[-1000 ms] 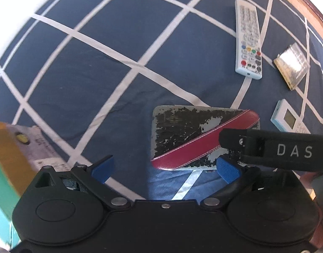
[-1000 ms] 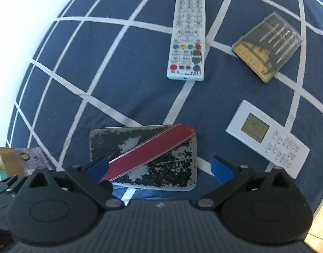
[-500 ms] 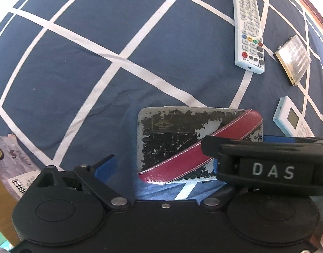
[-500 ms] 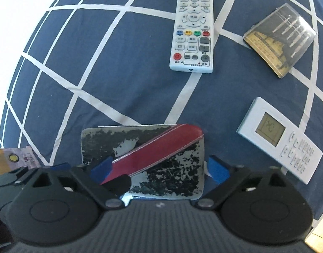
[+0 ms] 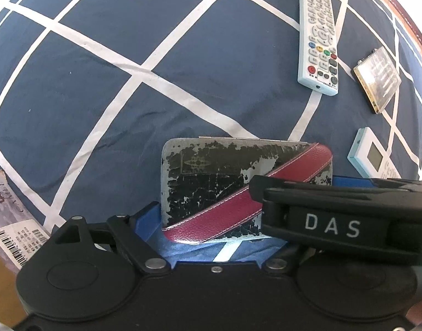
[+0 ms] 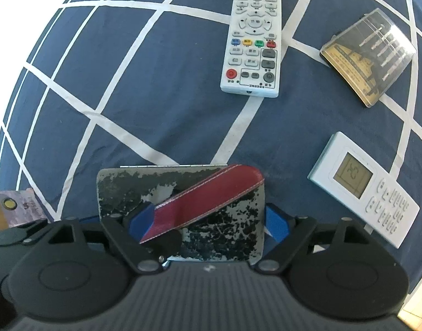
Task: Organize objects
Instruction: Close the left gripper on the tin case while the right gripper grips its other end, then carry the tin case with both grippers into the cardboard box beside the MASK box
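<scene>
A worn black-and-grey case (image 5: 211, 176) with a red diagonal stripe lies on the navy checked sheet (image 5: 73, 96). My left gripper (image 5: 216, 215) points down over it with its jaws closing. Its left blue pad (image 5: 149, 218) touches the case's left edge, and its right finger is hidden behind the right gripper's black body (image 5: 332, 226). In the right wrist view the same case (image 6: 224, 220) sits under my right gripper (image 6: 208, 218), whose jaws are closing too. The right pad (image 6: 275, 223) meets the case's right edge. The left pad (image 6: 142, 218) stands over the case's face beside the stripe.
Beyond the case lie a white TV remote (image 6: 252, 33), a clear box of drill bits (image 6: 368, 55) and a white remote with a screen (image 6: 362, 187). A printed packet with a barcode (image 5: 15, 231) lies at the left, next to a brown edge.
Both grippers' jaws have narrowed onto the case, which now looks larger and nearer. The right gripper's body has slid leftward across the left wrist view, covering the case's lower right corner.
</scene>
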`<control>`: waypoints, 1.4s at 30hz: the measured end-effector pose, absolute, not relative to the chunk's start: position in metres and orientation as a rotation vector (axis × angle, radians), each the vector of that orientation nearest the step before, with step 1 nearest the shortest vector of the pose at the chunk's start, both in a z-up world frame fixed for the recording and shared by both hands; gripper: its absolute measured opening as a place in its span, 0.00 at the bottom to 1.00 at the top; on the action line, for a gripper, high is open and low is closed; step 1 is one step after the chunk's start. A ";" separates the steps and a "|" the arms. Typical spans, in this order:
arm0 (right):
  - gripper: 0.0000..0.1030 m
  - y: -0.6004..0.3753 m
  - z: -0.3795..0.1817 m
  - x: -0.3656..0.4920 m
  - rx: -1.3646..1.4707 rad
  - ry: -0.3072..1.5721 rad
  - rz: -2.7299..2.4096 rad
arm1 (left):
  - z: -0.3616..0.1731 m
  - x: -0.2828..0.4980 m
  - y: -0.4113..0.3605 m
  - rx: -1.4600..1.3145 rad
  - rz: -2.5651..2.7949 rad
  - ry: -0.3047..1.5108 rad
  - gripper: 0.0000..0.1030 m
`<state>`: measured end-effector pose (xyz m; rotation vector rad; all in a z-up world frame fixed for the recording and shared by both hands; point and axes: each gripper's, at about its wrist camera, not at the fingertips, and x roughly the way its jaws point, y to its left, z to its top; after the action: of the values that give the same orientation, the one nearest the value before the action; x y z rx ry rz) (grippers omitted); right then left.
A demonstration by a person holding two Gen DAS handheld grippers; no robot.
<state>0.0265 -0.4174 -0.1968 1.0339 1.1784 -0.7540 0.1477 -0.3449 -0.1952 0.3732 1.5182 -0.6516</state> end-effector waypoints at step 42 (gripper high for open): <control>0.76 -0.359 -0.072 0.054 0.762 1.046 -0.483 | -0.057 0.099 -0.274 0.193 -0.337 1.283 0.81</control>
<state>0.0543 -0.3592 -0.0724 0.7623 1.0461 -0.4830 0.0987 -0.2736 -0.0570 0.1931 1.2829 -0.3374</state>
